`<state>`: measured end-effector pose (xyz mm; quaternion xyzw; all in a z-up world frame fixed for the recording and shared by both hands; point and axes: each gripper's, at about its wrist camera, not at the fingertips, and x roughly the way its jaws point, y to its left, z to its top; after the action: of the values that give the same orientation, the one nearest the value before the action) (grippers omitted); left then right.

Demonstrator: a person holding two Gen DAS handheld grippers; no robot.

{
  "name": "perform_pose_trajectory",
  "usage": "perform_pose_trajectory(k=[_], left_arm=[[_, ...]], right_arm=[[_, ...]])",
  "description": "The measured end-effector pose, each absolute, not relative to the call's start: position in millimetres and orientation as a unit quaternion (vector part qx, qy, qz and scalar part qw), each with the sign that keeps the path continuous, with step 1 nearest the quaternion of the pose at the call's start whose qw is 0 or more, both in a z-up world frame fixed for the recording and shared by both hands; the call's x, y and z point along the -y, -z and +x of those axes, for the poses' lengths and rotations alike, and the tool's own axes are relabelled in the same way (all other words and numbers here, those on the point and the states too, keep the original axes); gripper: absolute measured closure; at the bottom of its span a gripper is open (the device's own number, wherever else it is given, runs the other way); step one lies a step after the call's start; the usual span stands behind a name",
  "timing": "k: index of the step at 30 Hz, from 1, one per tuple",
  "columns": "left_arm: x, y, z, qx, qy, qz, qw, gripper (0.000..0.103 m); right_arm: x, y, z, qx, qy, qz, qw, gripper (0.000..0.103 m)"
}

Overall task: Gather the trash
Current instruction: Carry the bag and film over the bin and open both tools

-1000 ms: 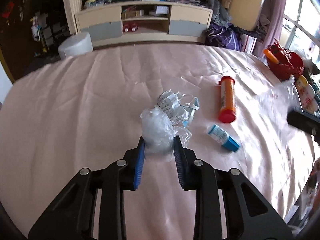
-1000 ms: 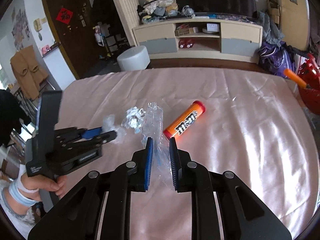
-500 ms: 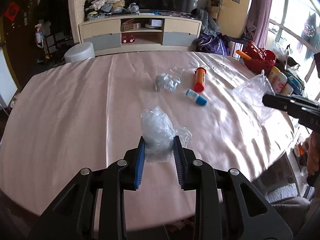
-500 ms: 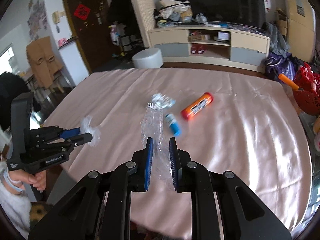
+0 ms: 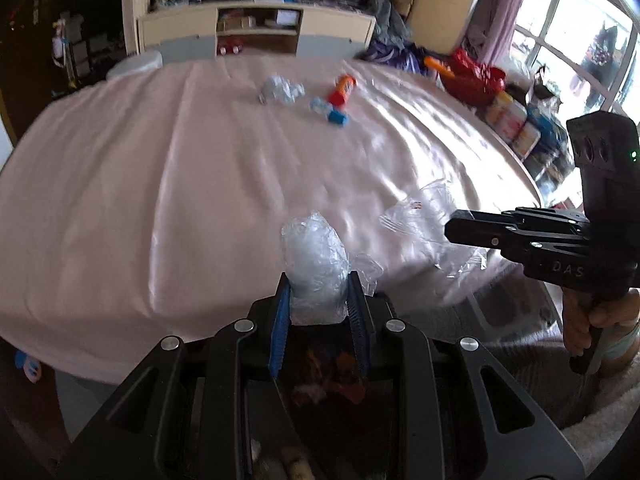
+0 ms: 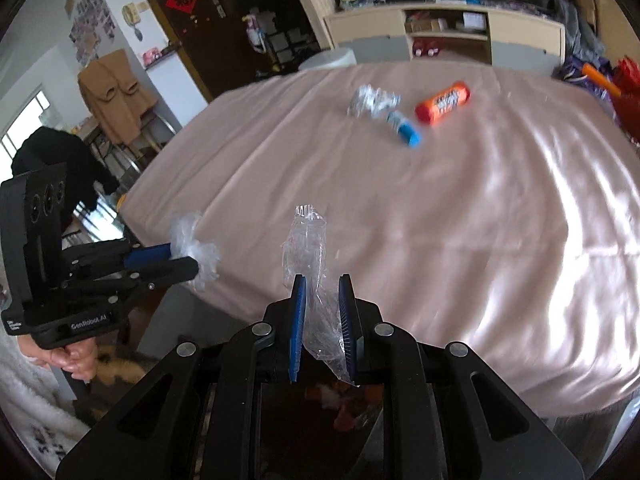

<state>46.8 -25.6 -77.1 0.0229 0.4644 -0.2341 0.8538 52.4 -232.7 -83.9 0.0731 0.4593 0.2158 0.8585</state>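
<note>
My left gripper [image 5: 318, 292] is shut on a crumpled clear plastic wad [image 5: 314, 264], held past the near edge of the pink-clothed table [image 5: 160, 168]. It also shows in the right wrist view [image 6: 188, 260]. My right gripper [image 6: 322, 292] is shut on a clear plastic bag [image 6: 308, 248]; in the left wrist view the bag [image 5: 428, 224] hangs from it at the right. On the far side of the table lie a crumpled wrapper [image 5: 280, 89], a small blue tube [image 5: 330, 112] and an orange candy tube [image 5: 342, 89].
Below both grippers there is a dark bin with coloured scraps [image 5: 328, 376], also in the right wrist view [image 6: 340, 400]. A TV cabinet [image 5: 256, 32] stands behind the table. A red basket [image 5: 476, 76] and bottles [image 5: 508, 114] sit at the right.
Both grippers have pulled back from the table's middle to beyond its near edge, each still holding its plastic. The items on the table now look farther away.
</note>
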Motion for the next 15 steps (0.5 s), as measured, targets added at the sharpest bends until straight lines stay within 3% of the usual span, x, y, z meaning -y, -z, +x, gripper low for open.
perform_pose_trajectory(k=[8, 15], left_arm=[[38.2, 134.9, 28.7, -0.518, 0.234, 0.032, 0.822, 0.077], [42.5, 149.2, 21.3, -0.521, 0.217, 0.052, 0.824, 0.076]], right_arm=[[214.9, 122.6, 33.5, -0.499, -0.203, 0.05, 0.841, 0.085], [211.1, 146.1, 26.0, -0.529, -0.195, 0.043, 0.825, 0.085]])
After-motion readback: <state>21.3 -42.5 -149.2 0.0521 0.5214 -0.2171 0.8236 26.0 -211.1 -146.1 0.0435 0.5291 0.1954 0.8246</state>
